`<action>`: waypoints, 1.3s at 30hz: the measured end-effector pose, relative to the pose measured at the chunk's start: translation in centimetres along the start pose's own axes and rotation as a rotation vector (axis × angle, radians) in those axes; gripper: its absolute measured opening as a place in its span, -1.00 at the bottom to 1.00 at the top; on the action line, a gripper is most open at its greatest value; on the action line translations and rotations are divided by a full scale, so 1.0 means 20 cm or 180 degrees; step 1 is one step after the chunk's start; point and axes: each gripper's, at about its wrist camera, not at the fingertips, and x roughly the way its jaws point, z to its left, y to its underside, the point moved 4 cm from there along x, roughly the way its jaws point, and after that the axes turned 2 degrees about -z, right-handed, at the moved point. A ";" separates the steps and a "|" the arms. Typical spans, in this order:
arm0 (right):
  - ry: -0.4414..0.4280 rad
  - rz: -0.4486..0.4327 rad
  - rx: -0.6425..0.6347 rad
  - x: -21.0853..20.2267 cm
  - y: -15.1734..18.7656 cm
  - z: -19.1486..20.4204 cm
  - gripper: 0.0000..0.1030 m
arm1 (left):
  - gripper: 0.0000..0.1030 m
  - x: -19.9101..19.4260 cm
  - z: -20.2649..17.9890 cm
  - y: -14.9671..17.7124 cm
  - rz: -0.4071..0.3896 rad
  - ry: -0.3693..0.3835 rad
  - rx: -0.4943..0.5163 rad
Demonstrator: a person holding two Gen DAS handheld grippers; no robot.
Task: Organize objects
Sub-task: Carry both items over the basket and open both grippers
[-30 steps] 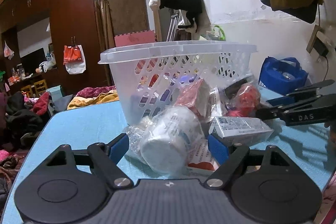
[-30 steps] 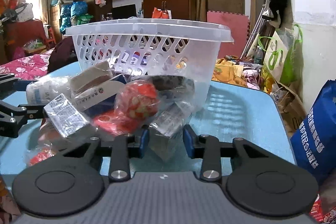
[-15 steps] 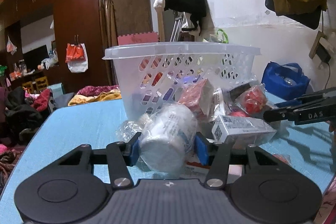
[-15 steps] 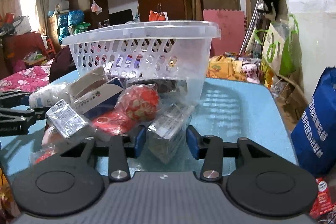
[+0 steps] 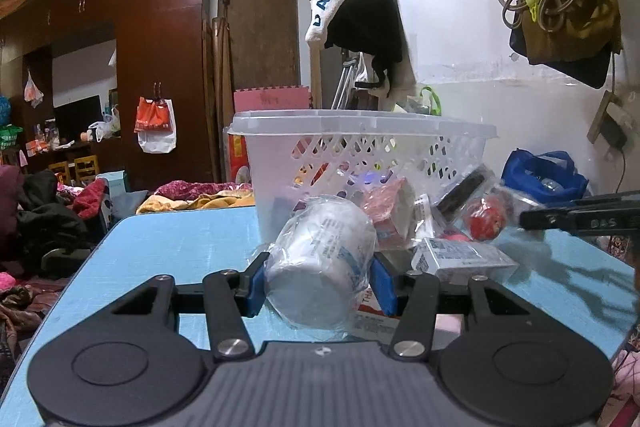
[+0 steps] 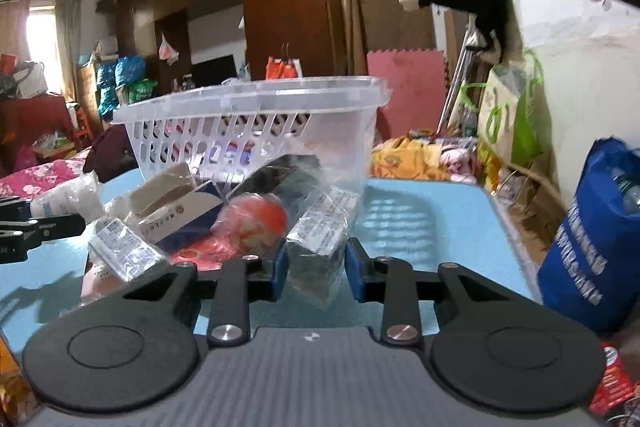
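While left tool (image 5: 318, 281) clamps the plastic-wrapped white roll (image 5: 320, 267) and right tool (image 6: 316, 269) pinches the clear-wrapped dark packet (image 6: 318, 247), slick wrap may slip.

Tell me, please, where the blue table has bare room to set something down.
The table is bare left of the basket, out to its left edge. It is also bare right of the basket, toward the blue bag. In front of the basket, the pile of wrapped packets crowds it.
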 end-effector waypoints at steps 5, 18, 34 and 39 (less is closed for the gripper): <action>-0.0058 -0.0143 -0.0032 -0.14 0.00 0.01 -0.34 | 0.08 -0.02 0.01 -0.01 -0.0079 0.0019 -0.0059; -0.0402 -0.0338 -0.0052 -0.24 -0.05 0.07 -0.34 | 0.08 -0.10 0.03 -0.05 -0.0266 0.0079 -0.0168; -0.0637 -0.0616 -0.0183 -0.24 -0.29 0.12 -0.33 | 0.08 -0.08 0.05 -0.34 -0.0405 0.0350 -0.0240; -0.0602 -0.0505 -0.0381 0.01 -0.59 0.19 -0.33 | 0.08 0.21 0.08 -0.66 -0.0188 0.0331 -0.0371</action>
